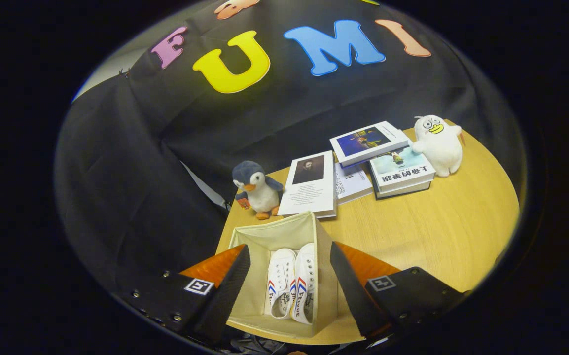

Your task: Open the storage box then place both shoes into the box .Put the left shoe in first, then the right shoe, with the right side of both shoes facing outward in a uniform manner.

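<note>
Near the front left corner of the round pale wooden table (437, 231), the open cream fabric storage box (274, 234) holds both white canvas shoes (292, 283) side by side, touching, along its right wall. The gripper (289, 288) hangs above with fingers spread wide apart, holding nothing. Such shoes look light and pliable; the firmer heel or sole rim seems the best hold. The box's cloth walls would likely give if nudged.
</note>
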A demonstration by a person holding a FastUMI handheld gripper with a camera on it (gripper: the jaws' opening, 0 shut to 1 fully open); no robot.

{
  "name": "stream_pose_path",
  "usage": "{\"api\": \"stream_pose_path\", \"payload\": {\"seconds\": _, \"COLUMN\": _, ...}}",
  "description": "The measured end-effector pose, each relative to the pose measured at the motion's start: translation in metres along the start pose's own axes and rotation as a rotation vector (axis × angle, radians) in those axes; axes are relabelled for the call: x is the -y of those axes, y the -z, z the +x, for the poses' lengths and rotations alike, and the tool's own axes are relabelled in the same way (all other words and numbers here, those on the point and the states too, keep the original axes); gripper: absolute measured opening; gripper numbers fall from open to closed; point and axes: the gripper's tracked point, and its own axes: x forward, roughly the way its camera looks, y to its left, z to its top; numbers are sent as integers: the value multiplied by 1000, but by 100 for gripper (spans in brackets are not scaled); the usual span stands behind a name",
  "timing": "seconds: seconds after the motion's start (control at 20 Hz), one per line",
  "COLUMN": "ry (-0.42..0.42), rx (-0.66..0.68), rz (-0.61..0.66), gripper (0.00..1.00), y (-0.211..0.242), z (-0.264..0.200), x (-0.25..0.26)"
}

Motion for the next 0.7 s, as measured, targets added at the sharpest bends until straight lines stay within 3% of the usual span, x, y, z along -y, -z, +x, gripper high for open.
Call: {"api": "stream_pose_path", "payload": {"seconds": 0.7, "ry": 133, "rx": 306, "rz": -252, "gripper": 98, "y": -77, "z": -130, "x": 102}}
